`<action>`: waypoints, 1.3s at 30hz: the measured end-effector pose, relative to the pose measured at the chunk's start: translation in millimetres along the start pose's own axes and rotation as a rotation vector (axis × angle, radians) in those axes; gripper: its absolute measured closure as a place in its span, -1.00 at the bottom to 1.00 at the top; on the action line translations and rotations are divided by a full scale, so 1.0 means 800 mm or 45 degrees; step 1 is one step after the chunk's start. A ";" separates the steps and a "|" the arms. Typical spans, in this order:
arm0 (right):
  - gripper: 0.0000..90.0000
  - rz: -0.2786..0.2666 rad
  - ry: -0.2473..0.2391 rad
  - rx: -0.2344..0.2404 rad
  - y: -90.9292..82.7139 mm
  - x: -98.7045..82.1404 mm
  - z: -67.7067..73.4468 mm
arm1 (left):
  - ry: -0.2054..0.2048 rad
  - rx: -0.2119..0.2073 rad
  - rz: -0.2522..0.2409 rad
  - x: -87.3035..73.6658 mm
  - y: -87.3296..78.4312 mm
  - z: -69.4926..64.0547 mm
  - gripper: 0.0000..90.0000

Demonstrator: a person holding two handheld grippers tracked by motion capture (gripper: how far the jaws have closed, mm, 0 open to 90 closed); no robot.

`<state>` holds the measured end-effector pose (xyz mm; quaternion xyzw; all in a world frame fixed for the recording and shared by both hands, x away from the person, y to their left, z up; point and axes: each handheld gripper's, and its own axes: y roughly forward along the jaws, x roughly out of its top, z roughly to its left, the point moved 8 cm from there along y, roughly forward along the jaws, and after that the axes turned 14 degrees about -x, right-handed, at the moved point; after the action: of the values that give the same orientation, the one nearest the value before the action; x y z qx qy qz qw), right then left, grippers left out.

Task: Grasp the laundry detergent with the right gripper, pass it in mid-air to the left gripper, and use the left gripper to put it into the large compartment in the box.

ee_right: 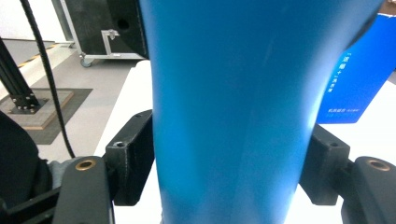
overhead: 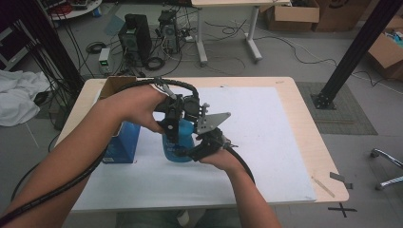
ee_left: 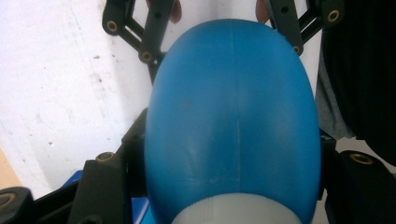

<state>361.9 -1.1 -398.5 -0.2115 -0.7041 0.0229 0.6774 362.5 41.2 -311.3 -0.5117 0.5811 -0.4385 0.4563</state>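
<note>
Bottle (overhead: 178,142), blue, stands upright on the white mat (overhead: 266,142) in the high view, and we have both tools on it. Our left gripper (overhead: 172,129) comes at it from above and the left, its jaws down over the upper part of the bottle. Our right gripper (overhead: 202,148) meets it low from the right side, the grey plate (overhead: 212,121) sticking up above it. A blue box (overhead: 122,142) stands just beside the bottle, on the far side from the right gripper's jaws.

In the left gripper view we look down the bottle (ee_left: 231,121) from its pale neck end; the left gripper (ee_left: 229,154) has one jaw pressed to each flank, so it is clamped on the bottle. Beyond the bottle we see the other gripper's black links (ee_left: 140,32).

In the right gripper view the bottle (ee_right: 238,107) rises between the jaws, and the right gripper (ee_right: 229,158) has both pads against its sides, gripping it. The box (ee_right: 359,79) shows past the right-hand jaw
</note>
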 end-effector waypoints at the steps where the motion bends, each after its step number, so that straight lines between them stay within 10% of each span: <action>1: -0.38 0.006 -0.004 -0.006 -0.001 -0.001 0.000 | -0.008 -0.002 -0.006 -0.001 -0.001 0.000 -0.13; 19: -0.79 0.158 0.024 -0.062 -0.059 -0.007 -0.017 | -0.273 -0.056 -0.068 -0.034 -0.042 0.009 -0.13; 39: -1.00 0.482 -0.036 -0.110 -0.105 -0.027 -0.038 | -0.979 -0.066 -0.285 -0.101 -0.135 0.030 -0.13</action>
<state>368.5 -92.6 -389.3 -0.3687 -0.6616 0.1226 0.6413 411.5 110.9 -204.1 -0.7099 0.3196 -0.2472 0.5769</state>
